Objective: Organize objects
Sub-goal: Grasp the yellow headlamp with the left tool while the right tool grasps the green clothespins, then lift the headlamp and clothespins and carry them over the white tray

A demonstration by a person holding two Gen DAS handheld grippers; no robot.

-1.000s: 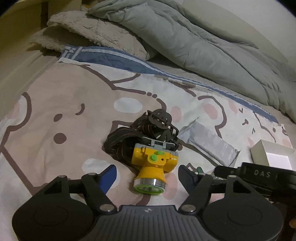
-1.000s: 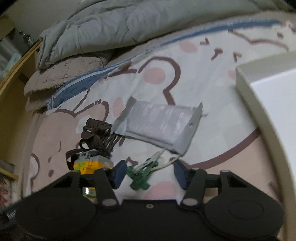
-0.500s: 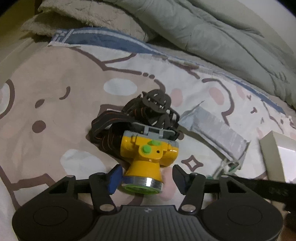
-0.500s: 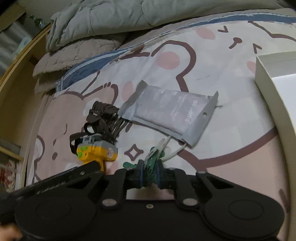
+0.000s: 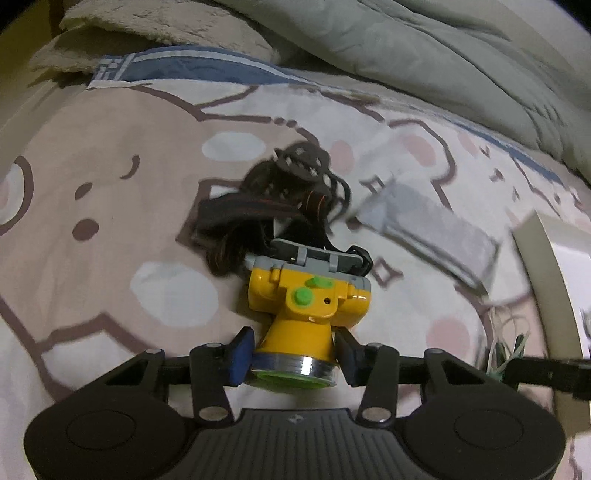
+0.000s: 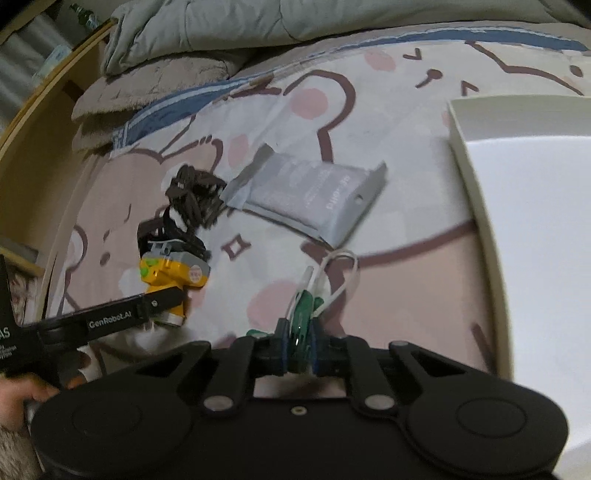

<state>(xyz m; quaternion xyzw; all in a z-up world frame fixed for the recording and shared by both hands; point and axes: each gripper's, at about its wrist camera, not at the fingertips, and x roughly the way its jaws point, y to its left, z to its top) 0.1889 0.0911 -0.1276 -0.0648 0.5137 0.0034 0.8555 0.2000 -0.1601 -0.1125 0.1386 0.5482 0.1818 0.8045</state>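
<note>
A yellow headlamp (image 5: 306, 299) with green buttons and a dark strap (image 5: 266, 206) lies on the cartoon bedsheet, lens toward me. My left gripper (image 5: 293, 354) is closing, and its blue pads meet the lens barrel on both sides. The headlamp (image 6: 170, 273) also shows in the right wrist view, with the left gripper's arm (image 6: 110, 317) across it. My right gripper (image 6: 297, 347) is shut on a small green plastic piece with white cords (image 6: 304, 310), held just above the sheet. That green piece (image 5: 506, 354) appears at the right edge of the left wrist view.
A grey foil pouch (image 6: 314, 192) lies flat between the headlamp and a white open box (image 6: 465, 166) on the right. A grey duvet (image 5: 406, 44) and a fuzzy pillow (image 5: 166, 22) are piled at the back. A wooden bed frame (image 6: 44, 110) runs along the left.
The left gripper has come down over the headlamp and its jaws have narrowed onto the lens barrel. The right gripper has shut on the green piece and carried it right, toward the box.
</note>
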